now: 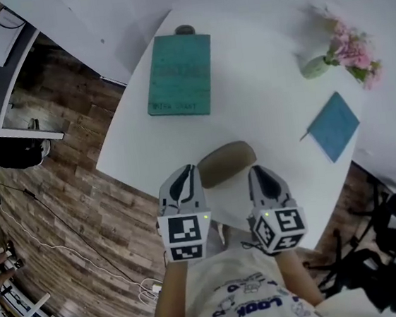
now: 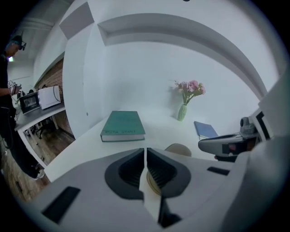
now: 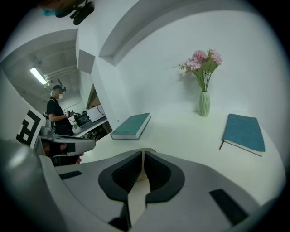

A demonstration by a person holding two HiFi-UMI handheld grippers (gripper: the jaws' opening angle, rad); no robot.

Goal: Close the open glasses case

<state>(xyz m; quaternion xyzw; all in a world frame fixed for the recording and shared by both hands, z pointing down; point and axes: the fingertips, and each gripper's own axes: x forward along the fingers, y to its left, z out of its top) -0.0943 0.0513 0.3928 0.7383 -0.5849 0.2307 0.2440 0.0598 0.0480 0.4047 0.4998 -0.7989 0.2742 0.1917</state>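
A tan-brown oval glasses case (image 1: 227, 162) lies near the front edge of the white table (image 1: 265, 61), showing a smooth rounded top. My left gripper (image 1: 185, 171) hovers just left of the case's near end, and my right gripper (image 1: 255, 171) just right of it. Both are shut with nothing between the jaws. In the left gripper view the case (image 2: 178, 149) peeks out as a beige dome just beyond the closed left gripper (image 2: 145, 149). In the right gripper view the right gripper (image 3: 142, 153) hides most of the case.
A teal book (image 1: 179, 75) lies at the table's far left. A blue notebook (image 1: 333, 126) is at the right, and a green vase of pink flowers (image 1: 346, 52) behind it. Wooden floor and a desk lie off the table's left edge. A person (image 3: 56, 113) stands far off.
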